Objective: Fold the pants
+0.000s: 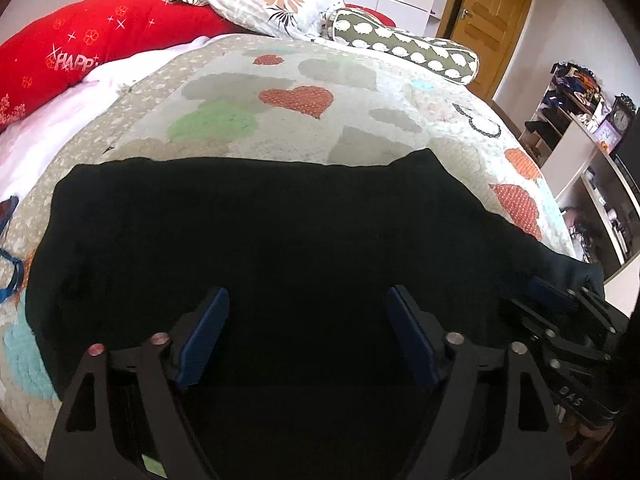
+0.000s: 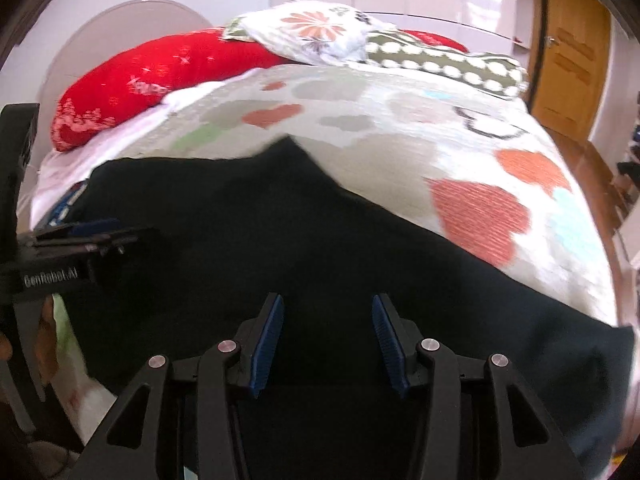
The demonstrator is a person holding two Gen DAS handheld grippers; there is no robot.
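Blue-padded fingers (image 1: 208,332) of the left gripper (image 1: 308,336) stand wide apart at the bottom of the left wrist view, holding nothing, with only dark cloth showing between them. The right gripper (image 2: 326,340) shows the same in its own view: fingers (image 2: 268,340) spread, nothing pinched.

Both hover low over the black fabric pants (image 1: 260,240), which lie spread on the heart-patterned quilted bedspread (image 1: 280,96) at the near side of the bed. The far edge of the pants runs fairly straight across the left view, and a corner peaks up toward the middle of the bed in the right view (image 2: 288,148). One end trails off to the right, toward the bed's edge, where the right gripper (image 1: 560,312) sits in the left camera's sight.

Judging by the broad, flat shape, the pants seem laid out or perhaps folded once lengthwise (the black cloth hides any seams or layers, so I cannot tell which). No compact folded bundle is visible, so most of the folding looks left to do, beginning with taking hold of an edge.

Beyond the pants the bedspread is open up to the red pillow (image 1: 80,52), the floral pillow (image 1: 272,0) and the green spotted pillow (image 1: 408,48), which gives space to fold away from the near edge. To the right the bed drops off near a shelf unit (image 1: 580,128), so that end has less margin.
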